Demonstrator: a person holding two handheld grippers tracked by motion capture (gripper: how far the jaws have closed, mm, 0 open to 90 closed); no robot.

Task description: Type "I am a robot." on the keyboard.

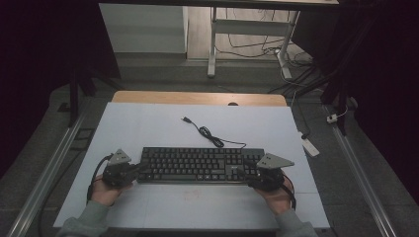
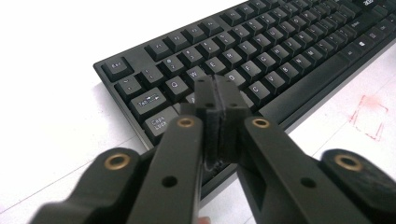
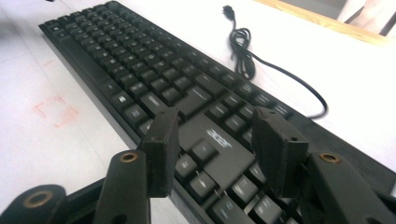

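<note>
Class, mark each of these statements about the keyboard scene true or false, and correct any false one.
1. The left gripper has its jaws pressed together over the keyboard. True.
2. The right gripper is shut tight. False: its jaws stand apart above the keys by the logo panel.
3. The keyboard's cable is plugged into a computer. False: its plug lies loose on the white table.
4. The two grippers are at opposite ends of the keyboard. True.
5. A faint red mark shows on the table in front of the keyboard. True.
</note>
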